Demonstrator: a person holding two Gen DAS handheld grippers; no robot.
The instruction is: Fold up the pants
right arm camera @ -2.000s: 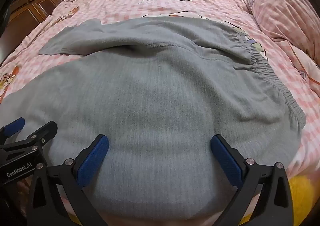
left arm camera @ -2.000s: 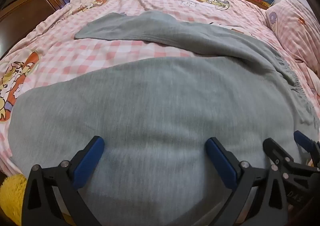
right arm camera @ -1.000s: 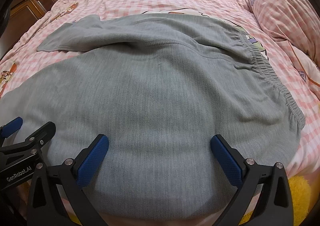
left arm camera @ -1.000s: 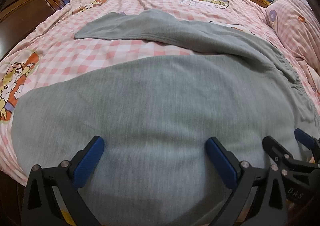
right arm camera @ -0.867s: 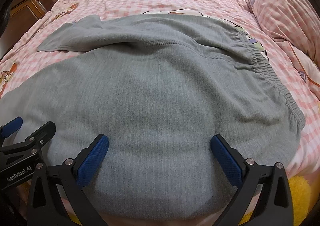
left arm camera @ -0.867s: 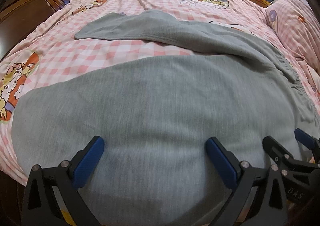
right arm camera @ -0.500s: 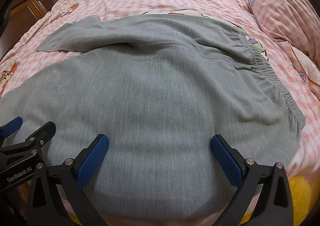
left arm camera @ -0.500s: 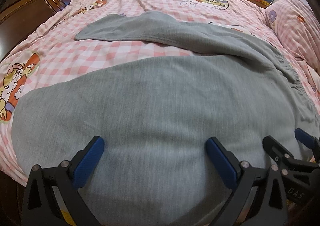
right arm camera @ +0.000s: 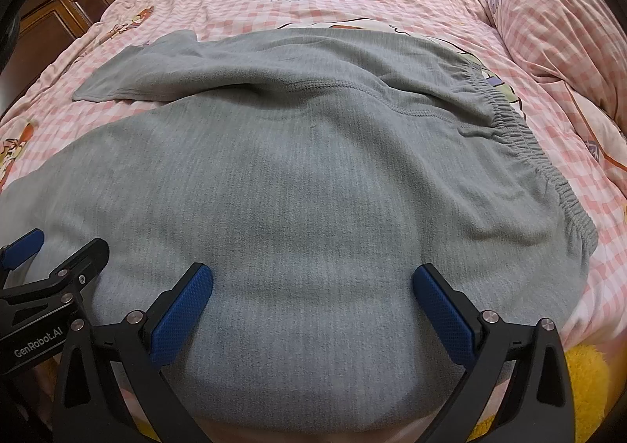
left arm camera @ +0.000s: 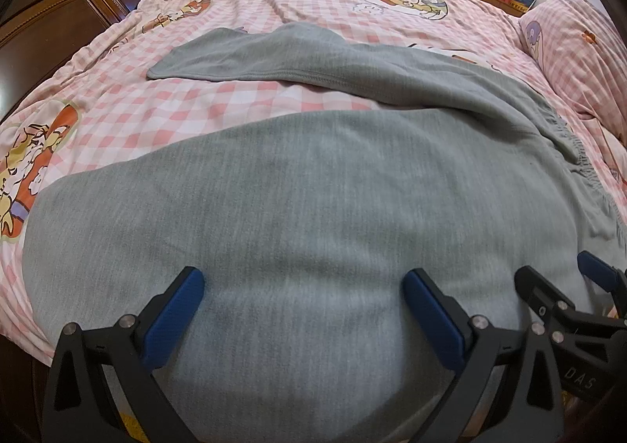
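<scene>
While both views are sitting nearly unchanged from a second ago, I'm hovering the left gripper [left arm camera: 301,298] and right gripper [right arm camera: 313,292], jaws spread and empty, over the pants [right arm camera: 313,176]. No fold is starting yet.

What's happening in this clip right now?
A pair of grey pants lies spread flat on a pink checked bedspread, waistband to the right, the two legs apart. A person holds the left gripper and right gripper side by side over the near leg, both open. Nothing is gripped and no fold is made yet.
</scene>
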